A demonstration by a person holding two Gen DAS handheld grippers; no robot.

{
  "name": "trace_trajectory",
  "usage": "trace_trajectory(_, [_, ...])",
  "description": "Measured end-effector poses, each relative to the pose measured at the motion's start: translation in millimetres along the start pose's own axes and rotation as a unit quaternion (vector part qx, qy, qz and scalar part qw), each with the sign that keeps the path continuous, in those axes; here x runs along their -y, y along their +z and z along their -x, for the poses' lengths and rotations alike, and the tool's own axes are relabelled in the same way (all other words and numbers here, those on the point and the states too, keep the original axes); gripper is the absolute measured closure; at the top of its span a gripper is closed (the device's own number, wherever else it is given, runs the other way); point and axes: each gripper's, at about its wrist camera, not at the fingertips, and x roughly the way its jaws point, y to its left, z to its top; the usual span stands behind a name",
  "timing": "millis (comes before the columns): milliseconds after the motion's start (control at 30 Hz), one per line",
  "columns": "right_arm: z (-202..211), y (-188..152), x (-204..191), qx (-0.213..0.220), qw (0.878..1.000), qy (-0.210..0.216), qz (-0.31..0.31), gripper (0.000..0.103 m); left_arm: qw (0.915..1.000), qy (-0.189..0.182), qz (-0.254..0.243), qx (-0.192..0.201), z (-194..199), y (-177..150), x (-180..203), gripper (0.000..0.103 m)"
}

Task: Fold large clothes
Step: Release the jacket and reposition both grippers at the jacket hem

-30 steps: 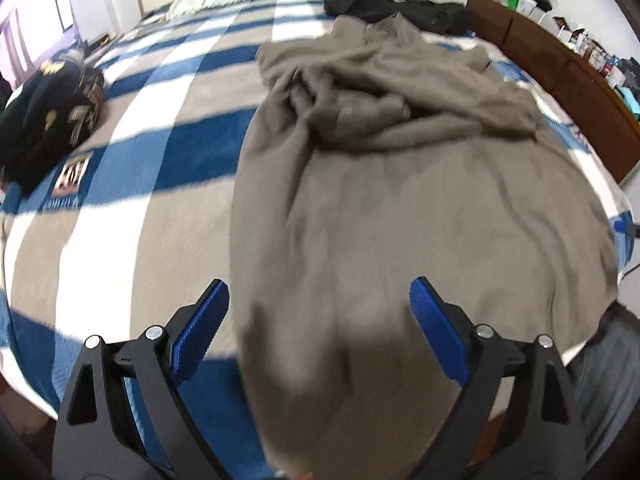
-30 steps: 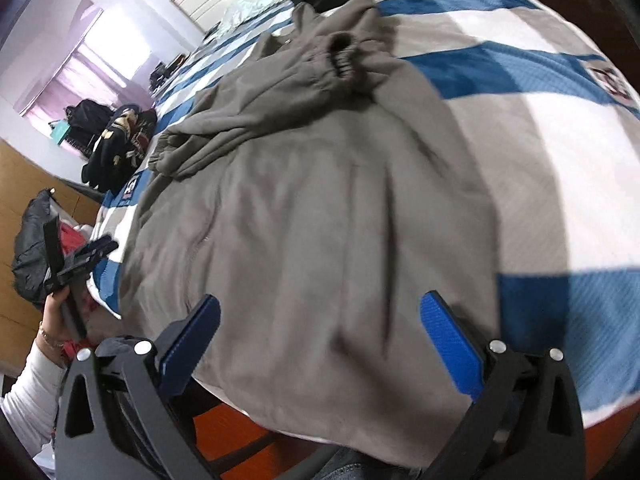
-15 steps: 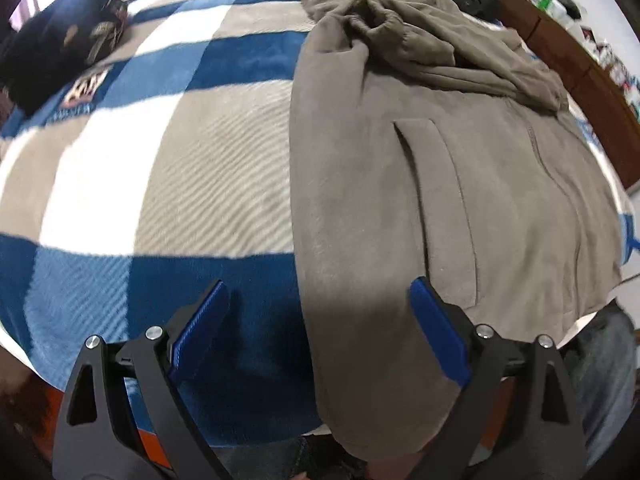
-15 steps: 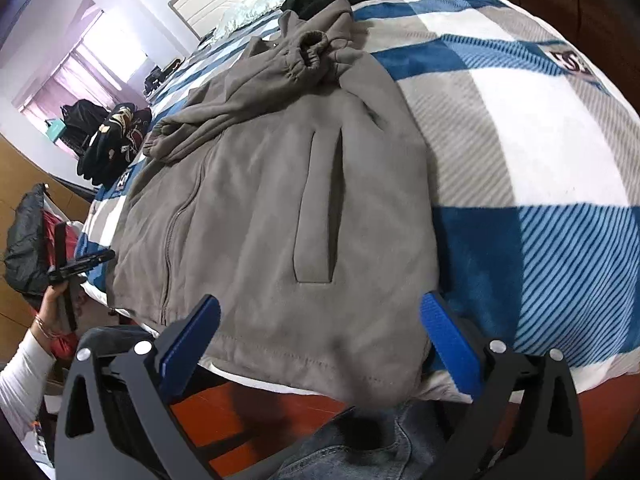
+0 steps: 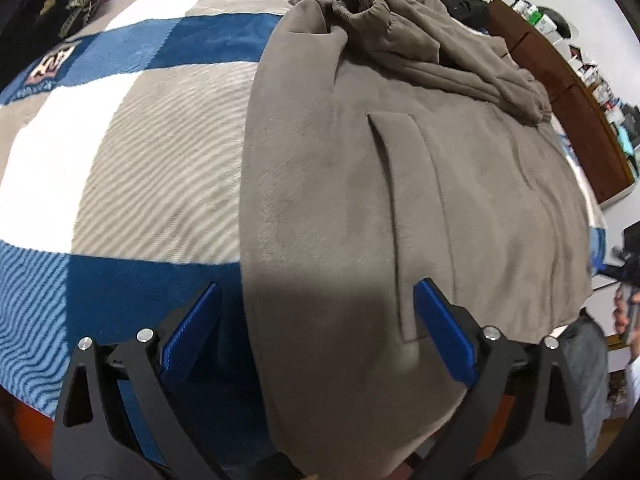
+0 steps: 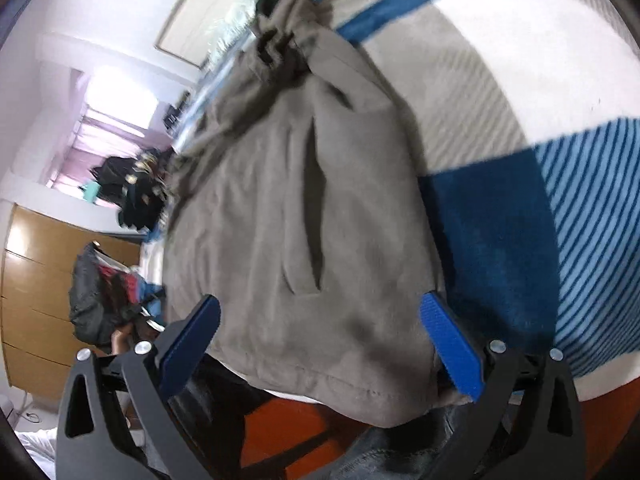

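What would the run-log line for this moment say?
phase: pre-grasp | left gripper: open, over jacket hem | right gripper: open, at hem corner | jacket: flat on bed, sleeves bunched on top

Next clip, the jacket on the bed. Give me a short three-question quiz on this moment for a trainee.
1. True or false: the left hand-held gripper is shut on the grey jacket.
2. Which lies on the jacket's upper part: A) its bunched sleeves, B) a pillow?
3. Fill in: the jacket's bottom hem hangs over the ___ of the bed.

Key: 1 false, both grippers are open; 2 A; 3 edge.
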Motion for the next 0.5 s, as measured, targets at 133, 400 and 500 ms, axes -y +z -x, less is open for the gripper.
trace_trajectory(133, [15.4, -0.3, -2.4, 0.015, 1.000, -0.013, 0.017, 0.005, 0.9999, -0.015, 0.004, 0.005, 4.1, 1.1, -3.1, 0.009])
trace_trajectory(400, [6.3, 1.2, 17.4, -0.005, 1.000, 0.020, -0.011, 0.005, 0.9951, -0.086, 0.047, 0.007, 5.2, 3.6, -17.7, 0.009])
trace_trajectory(500, [-13.9, -4.0, 6.1, -0.025, 0.999, 0.042, -0.001, 0.005, 0.9931, -0.101, 0.060, 0.003, 4.1, 5.2, -18.4, 0.009])
